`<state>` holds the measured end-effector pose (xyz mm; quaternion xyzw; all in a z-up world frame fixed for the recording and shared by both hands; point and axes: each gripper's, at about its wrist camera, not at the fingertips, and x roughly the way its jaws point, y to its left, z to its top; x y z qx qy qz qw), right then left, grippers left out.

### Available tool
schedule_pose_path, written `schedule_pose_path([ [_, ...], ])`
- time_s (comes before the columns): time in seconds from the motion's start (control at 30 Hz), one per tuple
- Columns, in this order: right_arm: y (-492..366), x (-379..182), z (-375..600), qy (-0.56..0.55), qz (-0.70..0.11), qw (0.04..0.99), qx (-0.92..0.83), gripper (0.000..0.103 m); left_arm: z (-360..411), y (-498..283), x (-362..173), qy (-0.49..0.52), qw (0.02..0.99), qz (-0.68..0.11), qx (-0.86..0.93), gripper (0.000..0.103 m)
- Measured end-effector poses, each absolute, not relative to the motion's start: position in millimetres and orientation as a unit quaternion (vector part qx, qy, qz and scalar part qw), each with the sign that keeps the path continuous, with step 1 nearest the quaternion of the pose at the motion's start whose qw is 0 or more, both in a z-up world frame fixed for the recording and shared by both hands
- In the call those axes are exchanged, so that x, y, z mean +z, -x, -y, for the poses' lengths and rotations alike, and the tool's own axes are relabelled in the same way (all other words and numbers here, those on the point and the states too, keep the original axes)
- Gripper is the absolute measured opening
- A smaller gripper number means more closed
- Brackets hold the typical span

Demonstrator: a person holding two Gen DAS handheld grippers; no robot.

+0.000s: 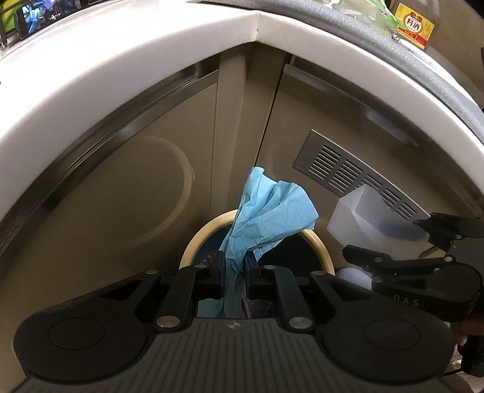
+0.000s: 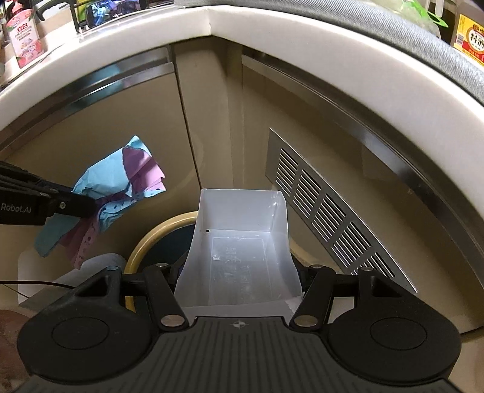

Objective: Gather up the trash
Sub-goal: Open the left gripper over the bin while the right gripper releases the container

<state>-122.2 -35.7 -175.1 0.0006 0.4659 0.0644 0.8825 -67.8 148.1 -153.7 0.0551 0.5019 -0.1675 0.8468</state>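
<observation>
Crumpled blue paper trash (image 1: 266,208), with purple perforated sheets folded in, is pinched between the nearly closed fingers of the left gripper (image 1: 235,266), most of it fanning out beyond the tips, a tail hanging behind; it hangs above the round bin with the pale yellow rim (image 1: 317,245) by the beige cabinet corner. The right gripper (image 2: 239,281) clamps a translucent white plastic box (image 2: 242,241), open side up, its walls pressed between the half-spread fingers, just beside that bin; only the right view shows the purple sheets and a pink soap bottle (image 2: 24,33) on the white countertop (image 2: 272,27).
</observation>
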Motion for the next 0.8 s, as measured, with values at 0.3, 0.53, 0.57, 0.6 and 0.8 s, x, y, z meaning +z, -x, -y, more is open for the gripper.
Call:
schedule_pose_path([
  [0.3, 107, -192, 40, -0.013, -0.48, 0.876, 0.051, 0.063, -139, 62, -173, -0.057, 0.831, -0.525, -0.175, 0.014],
  [0.53, 93, -218, 41, -0.02, -0.501, 0.863, 0.063, 0.063, -126, 54, -206, -0.07, 0.812, -0.552, -0.175, 0.014],
  [0.57, 91, -223, 39, -0.021, -0.505, 0.86, 0.067, 0.063, -124, 51, -214, -0.074, 0.808, -0.558, -0.172, 0.014],
  [0.6, 89, -228, 38, -0.021, -0.509, 0.858, 0.069, 0.063, -122, 49, -221, -0.078, 0.804, -0.565, -0.169, 0.014],
  [0.8, 79, -253, 32, -0.024, -0.535, 0.841, 0.077, 0.063, -117, 35, -255, -0.089, 0.781, -0.597, -0.158, 0.014],
])
